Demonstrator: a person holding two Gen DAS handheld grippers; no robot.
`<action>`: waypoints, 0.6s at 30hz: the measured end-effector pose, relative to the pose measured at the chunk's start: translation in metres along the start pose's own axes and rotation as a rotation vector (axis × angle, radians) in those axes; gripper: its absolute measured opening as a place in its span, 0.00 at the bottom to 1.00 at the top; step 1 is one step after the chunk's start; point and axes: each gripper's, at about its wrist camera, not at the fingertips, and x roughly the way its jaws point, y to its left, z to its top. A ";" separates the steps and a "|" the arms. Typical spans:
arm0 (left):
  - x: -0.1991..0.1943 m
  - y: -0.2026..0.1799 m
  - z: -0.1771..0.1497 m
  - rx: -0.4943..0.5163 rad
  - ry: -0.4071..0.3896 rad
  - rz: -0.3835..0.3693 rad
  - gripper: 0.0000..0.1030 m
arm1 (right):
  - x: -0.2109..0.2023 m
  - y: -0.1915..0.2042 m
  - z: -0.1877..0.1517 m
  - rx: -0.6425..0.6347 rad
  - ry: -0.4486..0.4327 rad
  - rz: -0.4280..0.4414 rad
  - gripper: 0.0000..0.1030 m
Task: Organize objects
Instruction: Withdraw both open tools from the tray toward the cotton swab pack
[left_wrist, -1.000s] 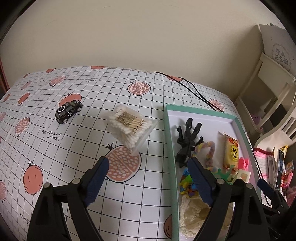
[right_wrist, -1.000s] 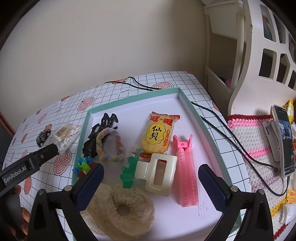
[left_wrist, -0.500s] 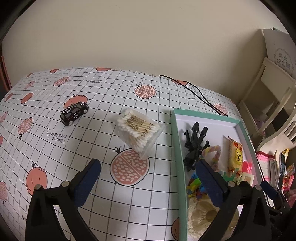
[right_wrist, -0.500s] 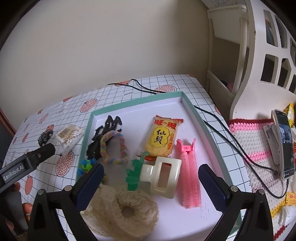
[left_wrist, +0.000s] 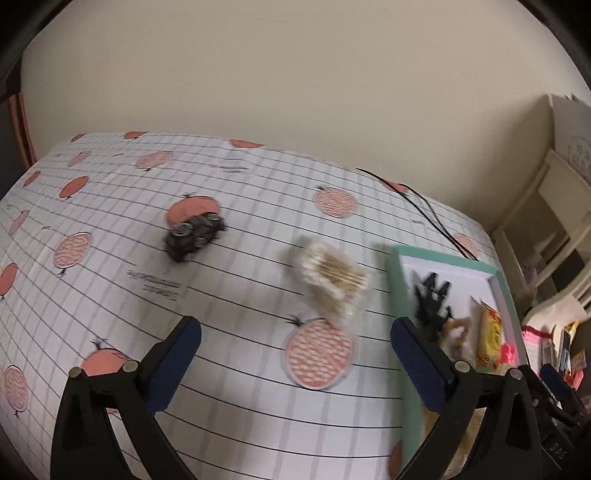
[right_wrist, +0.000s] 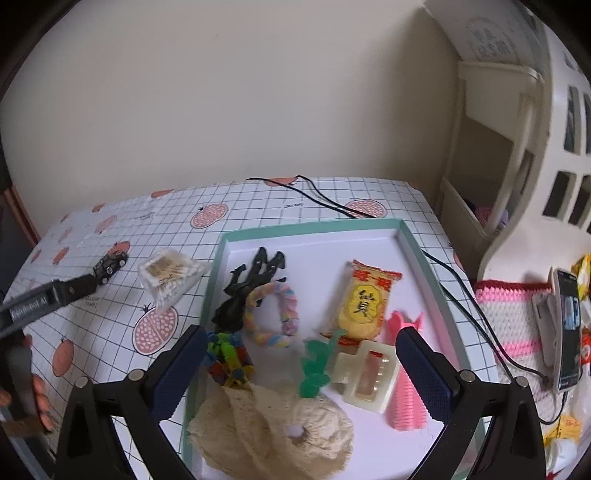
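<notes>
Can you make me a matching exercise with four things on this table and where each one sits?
Things:
1. toy car
2. cotton swabs
3. snack packet
4. phone

Places:
A. inside the tray
B. on the crochet mat right of the tray
C. on the tablecloth, just left of the tray
D. on the tablecloth, farthest left from the tray

Pairs: 1-D, 2-C, 3-A, 4-B
</notes>
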 end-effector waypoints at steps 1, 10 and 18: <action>0.000 0.007 0.002 -0.008 0.000 0.006 0.99 | 0.001 0.003 0.000 0.002 0.004 0.010 1.00; 0.002 0.072 0.014 -0.078 0.031 0.060 0.99 | 0.003 0.042 0.006 -0.010 -0.007 0.051 1.00; 0.009 0.115 0.020 -0.122 0.068 0.079 0.99 | 0.016 0.075 0.007 0.027 0.010 0.101 1.00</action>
